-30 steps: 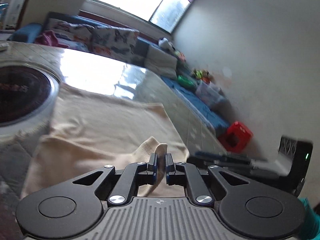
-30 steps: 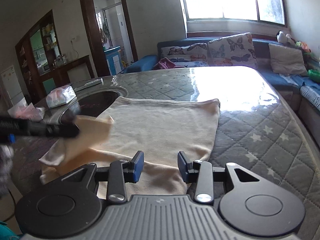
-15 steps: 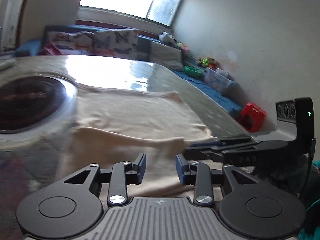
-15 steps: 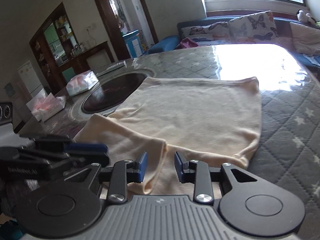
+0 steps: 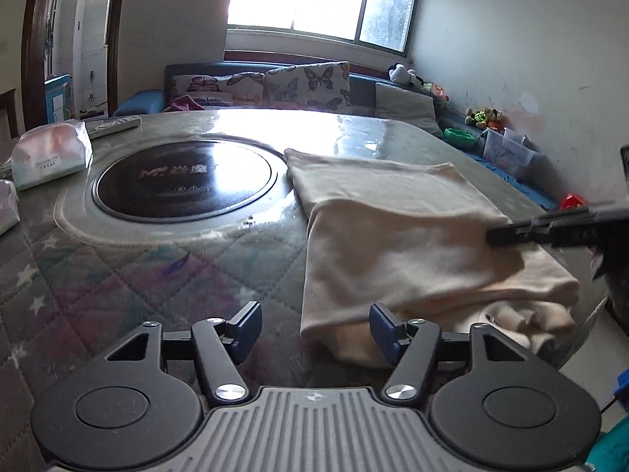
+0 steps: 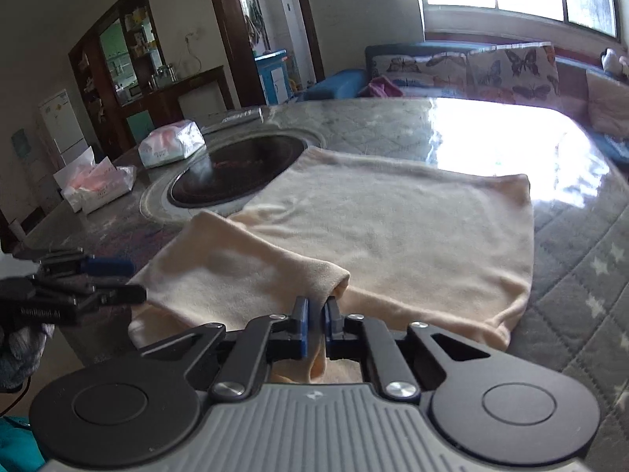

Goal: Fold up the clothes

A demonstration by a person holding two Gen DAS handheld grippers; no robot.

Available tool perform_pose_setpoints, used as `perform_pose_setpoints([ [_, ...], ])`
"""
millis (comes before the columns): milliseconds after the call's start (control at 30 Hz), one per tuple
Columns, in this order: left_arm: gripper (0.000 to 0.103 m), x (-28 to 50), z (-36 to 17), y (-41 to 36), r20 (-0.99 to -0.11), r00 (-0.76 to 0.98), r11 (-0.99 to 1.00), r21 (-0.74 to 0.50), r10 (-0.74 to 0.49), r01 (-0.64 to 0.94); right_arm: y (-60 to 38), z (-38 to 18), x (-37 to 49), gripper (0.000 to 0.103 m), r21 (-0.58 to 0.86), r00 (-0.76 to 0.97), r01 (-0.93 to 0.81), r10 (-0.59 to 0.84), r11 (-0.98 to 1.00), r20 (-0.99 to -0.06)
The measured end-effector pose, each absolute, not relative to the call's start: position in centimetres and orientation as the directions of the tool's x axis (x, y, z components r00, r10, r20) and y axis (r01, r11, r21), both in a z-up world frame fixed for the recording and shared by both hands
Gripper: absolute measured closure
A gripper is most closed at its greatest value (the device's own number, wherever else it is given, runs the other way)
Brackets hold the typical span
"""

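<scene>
Cream garment (image 6: 393, 228) spread on the quilt-covered desk (image 6: 582, 244), its far left corner touching the rim of the dark round hotplate (image 6: 240, 169). One part is folded over the near left portion; the fold's left edge runs from far to near in the left wrist view (image 5: 393, 251). The far edge lies straight across the desk, and the right edge ends well short of the desk's right side, leaving bare quilt there. The near edge hangs bunched over the desk rim.

Right hand-held gripper (image 6: 314, 326): jaws nearly closed, pinching a fold of the garment at the near edge.

Left hand-held gripper (image 5: 312, 328): jaws spread wide, holding nothing, over bare quilt just left of the garment's near left corner.

Two tissue packs (image 6: 171, 143) (image 6: 96, 187) sit left of the hotplate, well apart from the garment. A sofa (image 5: 267, 86) with butterfly cushions stands beyond the desk's far edge.
</scene>
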State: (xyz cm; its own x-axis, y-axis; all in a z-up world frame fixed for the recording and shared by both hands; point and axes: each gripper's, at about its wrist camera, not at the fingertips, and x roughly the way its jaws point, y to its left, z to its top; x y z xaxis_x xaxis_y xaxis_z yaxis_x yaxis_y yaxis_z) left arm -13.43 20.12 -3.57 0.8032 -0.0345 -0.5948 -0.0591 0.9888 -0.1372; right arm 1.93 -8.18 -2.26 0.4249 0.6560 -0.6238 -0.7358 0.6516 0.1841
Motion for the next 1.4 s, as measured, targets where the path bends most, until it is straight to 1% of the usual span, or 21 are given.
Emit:
perform_pose_setpoints([
  [333, 0.038, -13.9, -4.1, 18.8, -0.576, 0.818, 0.998, -0.047, -0.003, -0.030, -9.4, 3.4, 0.1, 0.097, 0.062, 0.530, -0.749, 0.652, 0.660, -0.542],
  [433, 0.038, -13.8, -4.3, 18.4, -0.575, 0.818, 0.999, -0.014, 0.016, -0.029, -10.3, 4.2, -0.5, 0.097, 0.033, 0.563, -0.733, 0.634, 0.679, -0.530],
  [500, 0.040, -13.9, -4.3, 18.3, -0.572, 0.820, 1.000, -0.002, 0.019, -0.024, -10.8, 3.8, -0.5, 0.097, 0.016, 0.582, -0.715, 0.608, 0.699, -0.540],
  [567, 0.044, -14.0, -4.3, 18.3, -0.571, 0.821, 1.000, 0.007, 0.017, -0.017, -11.1, 2.9, -0.3, 0.097, 0.022, 0.586, -0.694, 0.582, 0.720, -0.564],
  [800, 0.045, -14.6, -3.6, 19.4, -0.593, 0.805, 1.000, -0.003, -0.026, 0.029, -12.3, -2.6, 1.4, 0.094, 0.086, 0.541, -0.616, 0.500, 0.783, -0.676],
  [933, 0.044, -14.6, -2.3, 20.7, -0.595, 0.804, 1.000, -0.006, -0.023, 0.024, -13.2, -2.3, 1.6, 0.091, 0.102, 0.540, -0.614, 0.510, 0.783, -0.669],
  [1000, 0.044, -14.2, -1.4, 21.2, -0.578, 0.816, 1.000, -0.004, -0.015, 0.015, -13.4, -1.5, 1.6, 0.089, 0.092, 0.555, -0.617, 0.515, 0.782, -0.653],
  [1133, 0.045, -12.6, -0.1, 21.2, -0.542, 0.840, 1.000, -0.014, -0.027, 0.023, -13.3, -0.5, 2.0, 0.088, 0.076, 0.586, -0.622, 0.527, 0.780, -0.615],
  [1200, 0.048, -11.0, 0.0, 20.6, -0.529, 0.846, 0.998, -0.043, -0.065, 0.050, -12.9, -0.6, 2.5, 0.088, 0.089, 0.581, -0.631, 0.546, 0.771, -0.603],
  [1267, 0.059, -9.3, -0.3, 19.6, -0.527, 0.844, 0.995, -0.063, -0.102, 0.081, -12.0, -1.1, 2.7, 0.088, 0.093, 0.571, -0.645, 0.559, 0.759, -0.601],
  [1367, 0.068, -6.9, -1.2, 18.3, -0.535, 0.831, 0.989, -0.086, -0.150, 0.124, -10.8, -2.0, 2.9, 0.089, 0.079, 0.561, -0.667, 0.570, 0.741, -0.600],
  [1400, 0.069, -6.2, -1.5, 17.9, -0.540, 0.826, 0.987, -0.091, -0.161, 0.133, -10.5, -2.3, 2.9, 0.089, 0.067, 0.563, -0.672, 0.567, 0.737, -0.601],
])
